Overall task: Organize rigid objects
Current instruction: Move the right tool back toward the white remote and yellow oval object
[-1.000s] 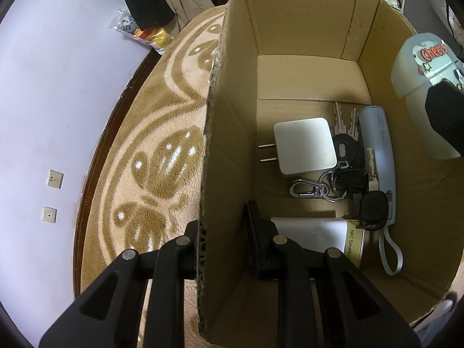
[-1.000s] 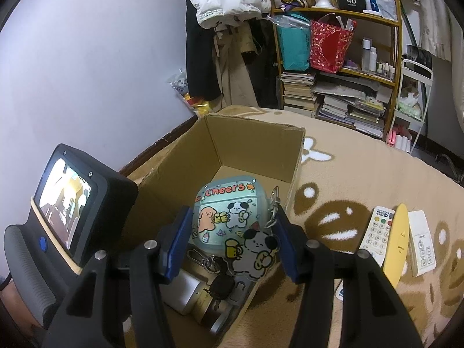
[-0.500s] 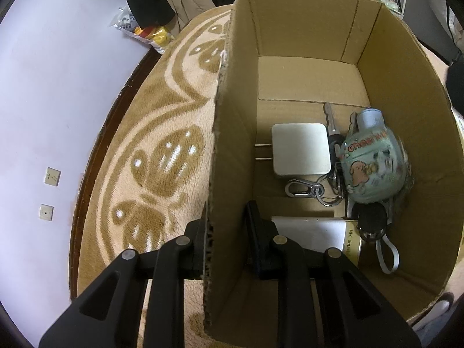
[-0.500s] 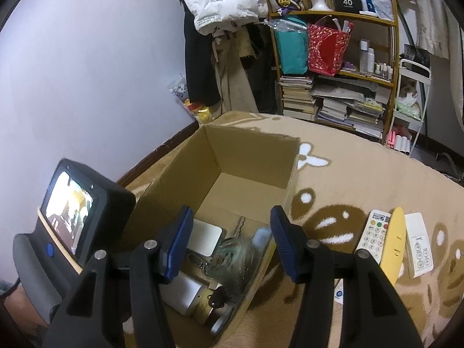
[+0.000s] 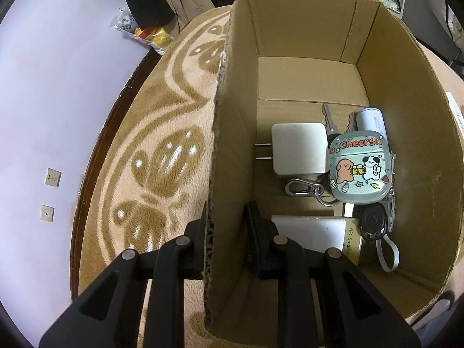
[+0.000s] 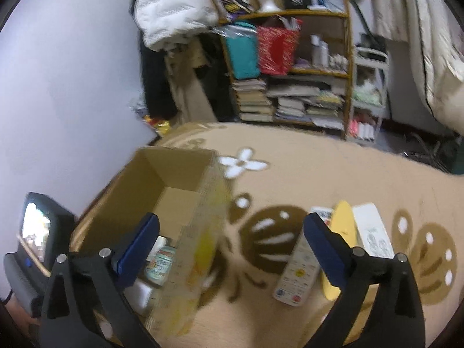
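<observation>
An open cardboard box [image 5: 232, 145] stands on the carpet. My left gripper [image 5: 227, 232] is shut on its near left wall, one finger outside and one inside. On the box floor lie a white charger [image 5: 300, 148], keys [image 5: 327, 116], a carabiner [image 5: 301, 187], a pale cylinder [image 5: 371, 119], a black key fob [image 5: 372, 219] and a white-and-gold carton [image 5: 316, 229]. A mint "Cheers" case [image 5: 359, 171] rests on top of the keys. My right gripper [image 6: 232, 249] hangs open and empty above the box's right rim [image 6: 203, 217], with the case [image 6: 159, 264] blurred below it.
On the carpet right of the box lie a white remote [image 6: 298, 269], a yellow oblong thing [image 6: 342, 220] and a second white remote [image 6: 371, 232]. A crowded bookshelf [image 6: 295, 58] and hanging clothes stand at the back. The wall [image 5: 58, 87] runs close along the left.
My right gripper let go of the "Cheers" case, which dropped into the box onto the keys. That gripper then opened wider and swung to the right. The left grip is unchanged.
</observation>
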### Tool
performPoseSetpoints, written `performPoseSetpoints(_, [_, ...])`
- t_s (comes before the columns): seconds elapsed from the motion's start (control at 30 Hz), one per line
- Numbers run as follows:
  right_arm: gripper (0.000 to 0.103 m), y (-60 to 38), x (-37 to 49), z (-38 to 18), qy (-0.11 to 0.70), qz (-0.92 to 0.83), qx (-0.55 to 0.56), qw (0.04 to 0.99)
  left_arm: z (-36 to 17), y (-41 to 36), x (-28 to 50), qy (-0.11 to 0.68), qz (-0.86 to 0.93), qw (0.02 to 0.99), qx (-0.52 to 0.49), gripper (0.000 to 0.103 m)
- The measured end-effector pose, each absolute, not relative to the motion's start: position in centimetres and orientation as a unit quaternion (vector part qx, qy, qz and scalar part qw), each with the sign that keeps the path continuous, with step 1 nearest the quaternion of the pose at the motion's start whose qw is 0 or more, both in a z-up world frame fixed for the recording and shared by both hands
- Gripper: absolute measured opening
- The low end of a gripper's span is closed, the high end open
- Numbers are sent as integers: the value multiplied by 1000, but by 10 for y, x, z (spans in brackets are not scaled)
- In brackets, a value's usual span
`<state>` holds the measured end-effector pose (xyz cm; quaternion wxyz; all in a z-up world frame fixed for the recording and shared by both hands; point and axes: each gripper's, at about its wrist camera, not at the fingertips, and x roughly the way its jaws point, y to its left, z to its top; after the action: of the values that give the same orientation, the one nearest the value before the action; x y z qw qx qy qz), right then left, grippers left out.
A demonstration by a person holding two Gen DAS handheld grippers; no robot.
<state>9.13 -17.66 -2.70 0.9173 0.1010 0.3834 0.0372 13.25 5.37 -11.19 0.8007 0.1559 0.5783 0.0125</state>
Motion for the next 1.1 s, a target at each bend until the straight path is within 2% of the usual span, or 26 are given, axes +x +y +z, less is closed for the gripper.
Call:
performPoseSetpoints(0.43, [103,-221,100,-78,449,-22,114,886,-113,53,132,578,13,800,160,22])
performPoseSetpoints(1.0, [103,-258,100,-130,494,-55,171,851,-111,52,132,578,12,800,160,22])
performPoseSetpoints(1.1, [90,-262,101,-135,495,-48,193,846,-111,51,132,578,13,800,162,22])
